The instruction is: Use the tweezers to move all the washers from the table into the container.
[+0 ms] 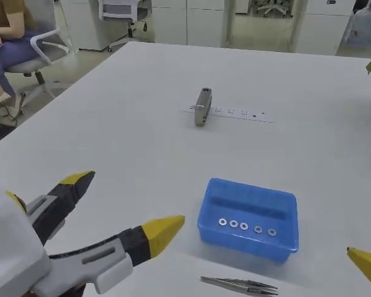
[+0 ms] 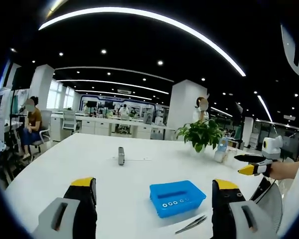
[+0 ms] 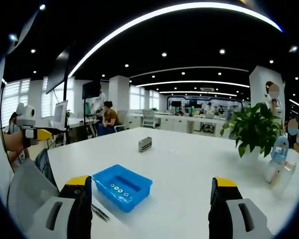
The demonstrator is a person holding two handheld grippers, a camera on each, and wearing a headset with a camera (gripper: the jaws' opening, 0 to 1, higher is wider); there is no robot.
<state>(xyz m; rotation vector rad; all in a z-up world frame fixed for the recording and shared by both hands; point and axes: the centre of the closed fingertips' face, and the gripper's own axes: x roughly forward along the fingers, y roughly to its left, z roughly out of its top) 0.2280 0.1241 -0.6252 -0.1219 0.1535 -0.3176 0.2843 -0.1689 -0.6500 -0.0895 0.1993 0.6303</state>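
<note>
A blue container (image 1: 247, 213) stands on the white table, with several washers (image 1: 246, 226) in a row on its floor. Metal tweezers (image 1: 241, 285) lie flat on the table just in front of it, held by nothing. My left gripper (image 1: 123, 204) hovers to the container's left, open and holding nothing. At the lower right edge, one yellow fingertip (image 1: 366, 265) of my right gripper shows. In the left gripper view the container (image 2: 177, 197) and tweezers (image 2: 191, 225) lie ahead of the open left gripper (image 2: 153, 182). The right gripper (image 3: 151, 181) is open, the container (image 3: 122, 186) to its left.
A small grey metal block (image 1: 203, 106) stands mid-table beside a flat white strip (image 1: 238, 113). A potted plant (image 3: 251, 129) and a small bottle (image 3: 279, 159) stand at the table's far side. A person sits on a chair (image 1: 40, 52) beyond the left edge.
</note>
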